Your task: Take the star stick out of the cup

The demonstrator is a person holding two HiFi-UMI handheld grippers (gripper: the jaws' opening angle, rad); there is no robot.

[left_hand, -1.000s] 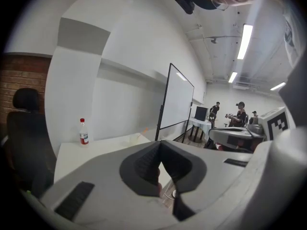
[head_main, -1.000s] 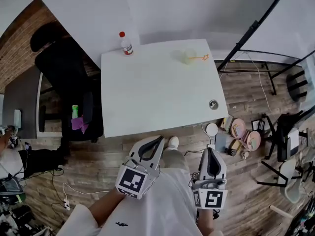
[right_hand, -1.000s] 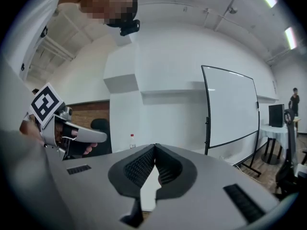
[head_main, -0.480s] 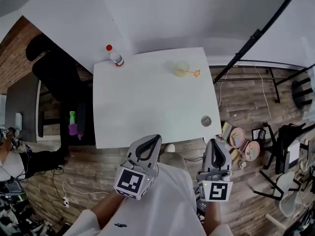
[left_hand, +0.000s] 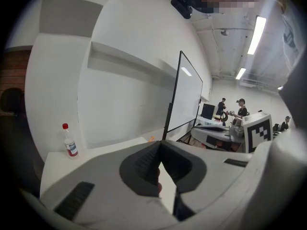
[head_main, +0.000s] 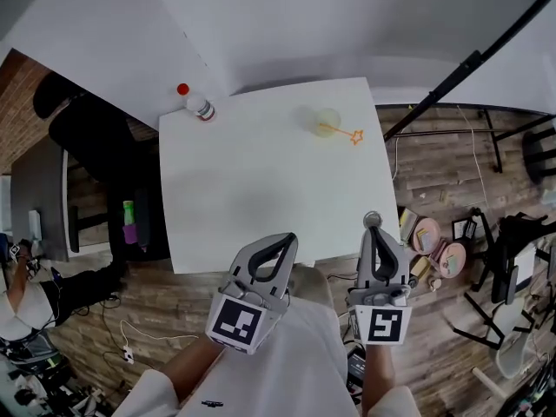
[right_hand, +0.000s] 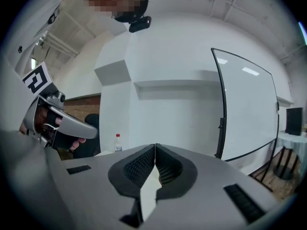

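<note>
White surface [head_main: 261, 189] fills our view. Near its far right corner we barely make out the pale cup [head_main: 327, 120]; the star stick [head_main: 342, 131] leans out of it. Left tool [head_main: 288, 239] and right tool [head_main: 372, 222] hover pinched together at the near edge.

Bright, even ceiling light; strong fisheye warp, dark vignetted edges.

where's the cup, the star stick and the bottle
cup [head_main: 328, 116], head view, its pale body
star stick [head_main: 356, 135], head view, the orange star end
bottle [head_main: 200, 107], head view, its clear body
</note>
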